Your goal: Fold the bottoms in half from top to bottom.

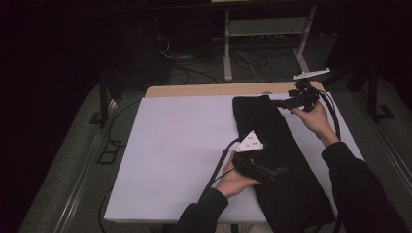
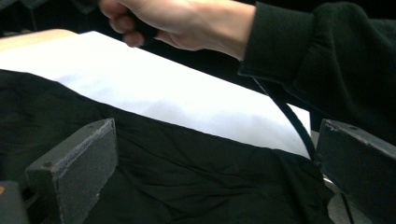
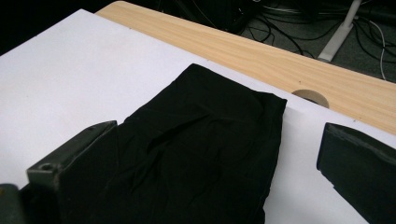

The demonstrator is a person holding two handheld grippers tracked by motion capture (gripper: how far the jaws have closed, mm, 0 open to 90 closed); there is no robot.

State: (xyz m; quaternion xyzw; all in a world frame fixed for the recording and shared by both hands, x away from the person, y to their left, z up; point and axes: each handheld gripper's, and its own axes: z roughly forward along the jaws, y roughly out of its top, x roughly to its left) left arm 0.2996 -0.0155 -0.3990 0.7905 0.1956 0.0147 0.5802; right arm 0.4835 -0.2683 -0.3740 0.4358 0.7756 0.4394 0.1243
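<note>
nearest the person, over the near half of the black cloth [image 1: 277, 155], the left gripper [image 1: 277, 171] hangs with its jaws wide apart and nothing between them; in the left gripper view the cloth [image 2: 187, 177] lies loose and rumpled just under the rough grey pads [image 2: 88, 158]. the cloth itself is a long, narrow, folded strip, soft and matte, with shallow creases, lying on the right side of a smooth white sheet [image 1: 184, 145] and running from the sheet's near edge toward its far edge. beyond the cloth's far end, the right gripper [image 1: 286, 103] is held just off the corner, jaws also spread and empty; the right gripper view shows that squared far end [image 3: 210, 121] lying flat. past the cloth, a strip of pale wooden table [image 1: 209, 90] with a round hole shows.

the likely trouble, as i judge it: a pinch at the near end could catch only the top layer, so the fold would slide open, or drag the white sheet along.
</note>
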